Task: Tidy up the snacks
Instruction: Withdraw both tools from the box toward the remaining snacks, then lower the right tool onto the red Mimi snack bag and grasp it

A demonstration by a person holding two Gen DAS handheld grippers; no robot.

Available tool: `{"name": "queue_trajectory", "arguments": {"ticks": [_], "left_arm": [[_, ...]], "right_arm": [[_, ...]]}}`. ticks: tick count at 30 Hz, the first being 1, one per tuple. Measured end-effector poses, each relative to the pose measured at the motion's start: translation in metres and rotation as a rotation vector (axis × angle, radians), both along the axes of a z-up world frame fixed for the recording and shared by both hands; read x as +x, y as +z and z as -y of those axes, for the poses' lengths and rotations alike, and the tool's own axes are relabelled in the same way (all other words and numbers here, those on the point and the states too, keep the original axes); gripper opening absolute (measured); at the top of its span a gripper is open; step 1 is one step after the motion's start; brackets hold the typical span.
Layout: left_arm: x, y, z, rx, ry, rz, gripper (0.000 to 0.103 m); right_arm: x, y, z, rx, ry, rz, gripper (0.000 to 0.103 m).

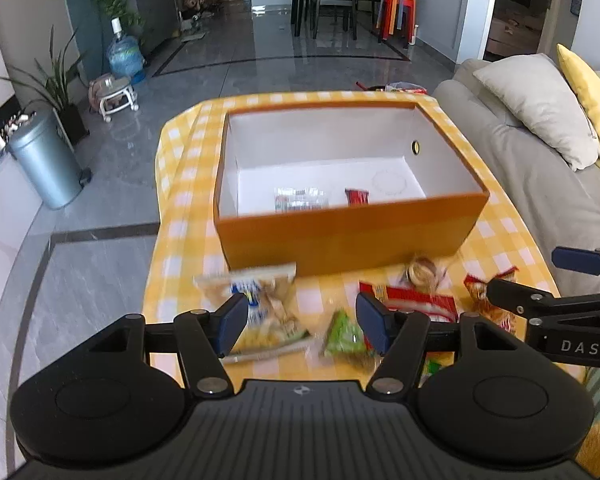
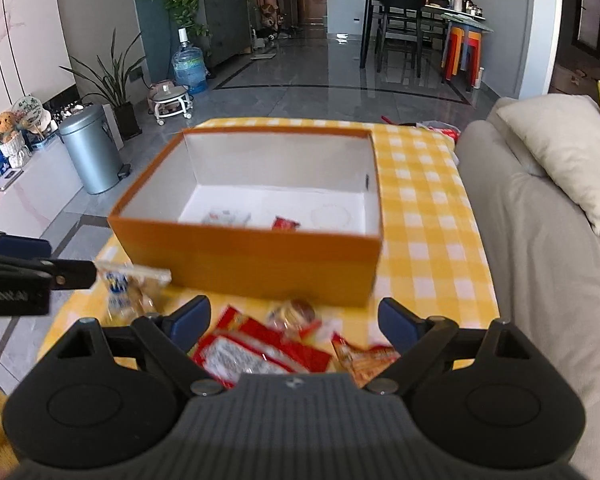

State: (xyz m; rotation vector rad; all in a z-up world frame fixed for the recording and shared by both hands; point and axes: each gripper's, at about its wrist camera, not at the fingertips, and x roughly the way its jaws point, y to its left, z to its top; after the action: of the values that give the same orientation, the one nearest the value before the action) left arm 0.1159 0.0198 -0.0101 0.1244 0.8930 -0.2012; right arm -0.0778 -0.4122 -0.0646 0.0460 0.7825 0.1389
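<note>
In the left wrist view, the left tool (image 1: pixel 302 326) hangs over the near edge of the desk (image 1: pixel 184 184), its jaws apart and nothing between the pads. Under it lie a pale cracker bag (image 1: pixel 266 304) and a small green packet (image 1: pixel 344 338). To the right there are a red flat packet (image 1: pixel 416 302), a round wrapped sweet (image 1: pixel 422 272) and an orange-red packet (image 1: pixel 480 292); this makes five loose snacks on the near side. The orange box (image 1: pixel 340 236) stands in the middle of the desk and holds two snacks, a clear-wrapped one (image 1: pixel 300 199) and a small red one (image 1: pixel 357 196). The right tool (image 1: pixel 540 280) enters at the right edge.

In the right wrist view, the right tool (image 2: pixel 294 320) is also wide apart and empty, above the red flat packet (image 2: pixel 256 350), the orange-red packet (image 2: pixel 364 358) and the sweet (image 2: pixel 292 312). The cracker bag (image 2: pixel 130 288) lies near the left corner of the box (image 2: pixel 252 260); the green packet is not seen here.

The step seems to be the reach for the next snacks. Each tool probably must descend, close on one thin packet, then carry it over the box wall.
</note>
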Motion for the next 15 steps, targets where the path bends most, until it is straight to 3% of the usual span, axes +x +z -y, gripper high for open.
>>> {"name": "queue_trajectory", "arguments": {"ticks": [8,15], "left_arm": [[-0.019,-0.024,-0.010,-0.024,0.007,-0.001,0.074],[-0.022,-0.048,0.001,-0.041,-0.018,-0.035,0.077]], "right_arm": [[-0.019,-0.033,0.021,0.090,-0.027,-0.012,0.088],[-0.019,-0.063,0.026,0.102,-0.029,-0.051,0.083]]}}
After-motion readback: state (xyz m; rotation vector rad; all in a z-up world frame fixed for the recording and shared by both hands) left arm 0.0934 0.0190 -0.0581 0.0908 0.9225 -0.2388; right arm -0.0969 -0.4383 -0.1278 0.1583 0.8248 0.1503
